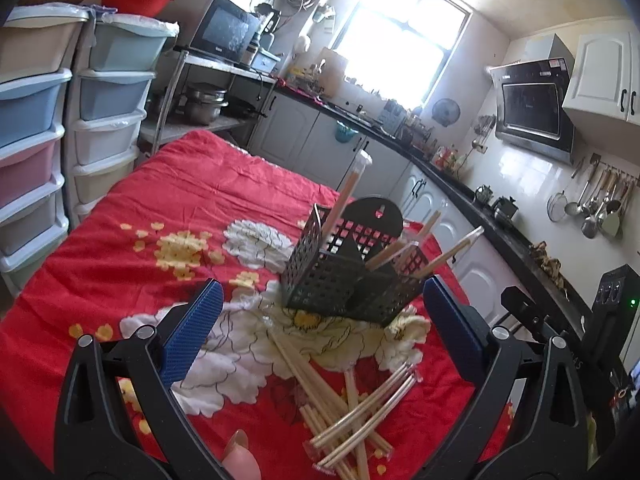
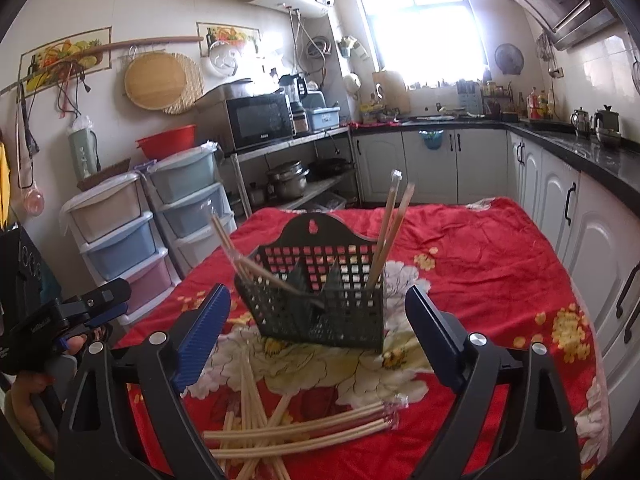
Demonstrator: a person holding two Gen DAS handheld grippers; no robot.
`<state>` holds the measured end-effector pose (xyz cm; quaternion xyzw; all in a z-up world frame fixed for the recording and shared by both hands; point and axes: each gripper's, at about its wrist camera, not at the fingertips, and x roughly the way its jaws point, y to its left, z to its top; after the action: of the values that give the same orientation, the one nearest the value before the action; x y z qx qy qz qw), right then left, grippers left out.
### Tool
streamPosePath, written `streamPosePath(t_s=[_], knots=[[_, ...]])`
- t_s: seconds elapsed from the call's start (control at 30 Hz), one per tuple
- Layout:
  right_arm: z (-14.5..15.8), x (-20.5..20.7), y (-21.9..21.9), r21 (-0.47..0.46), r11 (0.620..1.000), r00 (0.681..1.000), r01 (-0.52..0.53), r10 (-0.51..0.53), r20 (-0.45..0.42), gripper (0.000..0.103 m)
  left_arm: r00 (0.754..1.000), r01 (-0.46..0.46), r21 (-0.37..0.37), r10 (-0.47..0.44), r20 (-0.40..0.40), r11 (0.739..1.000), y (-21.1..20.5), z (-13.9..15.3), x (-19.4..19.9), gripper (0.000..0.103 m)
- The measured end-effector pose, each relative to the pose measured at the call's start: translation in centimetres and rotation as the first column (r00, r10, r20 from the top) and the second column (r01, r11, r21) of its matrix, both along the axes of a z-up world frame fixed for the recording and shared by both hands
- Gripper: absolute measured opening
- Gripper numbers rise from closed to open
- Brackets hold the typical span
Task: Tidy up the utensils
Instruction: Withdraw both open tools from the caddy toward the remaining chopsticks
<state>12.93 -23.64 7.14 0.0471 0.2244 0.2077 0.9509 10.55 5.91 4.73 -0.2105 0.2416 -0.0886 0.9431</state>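
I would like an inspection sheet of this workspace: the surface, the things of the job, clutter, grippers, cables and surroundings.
Surface: red flowered cloth covers the table, wrinkled.
Job's things: black perforated basket stands upright at the middle; several wrapped chopsticks lean in its compartments; a loose chopstick pile lies crossed on the cloth, in front of the basket.
Clutter: nothing seen on the cloth besides these.
Grippers: left hand-held gripper open, empty; right hand-held gripper open, empty; both face the basket.
Cables: cords hang on the far wall; none on the table.
Surroundings: plastic drawers, microwave, counter, bright window.
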Motion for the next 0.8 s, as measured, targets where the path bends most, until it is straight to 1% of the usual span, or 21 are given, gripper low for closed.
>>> streamPosePath(t_s=[0.5,0.8], knots=[[-2.6,-1.0,0.2,-0.019,1.000,0.996,-0.017,0.016,-0.088,0.088,0.997,-0.001,-0.022,0.000,-0.074,1.000,0.7,-2.6,-0.6,0.092],[-4.3,-0.9,-0.1,-0.037,0.999,0.988,-0.019,0.013,-0.157,0.088,0.993,-0.009,-0.047,0.003,-0.122,0.999,1.6,-4.3,-1.0,0.092]])
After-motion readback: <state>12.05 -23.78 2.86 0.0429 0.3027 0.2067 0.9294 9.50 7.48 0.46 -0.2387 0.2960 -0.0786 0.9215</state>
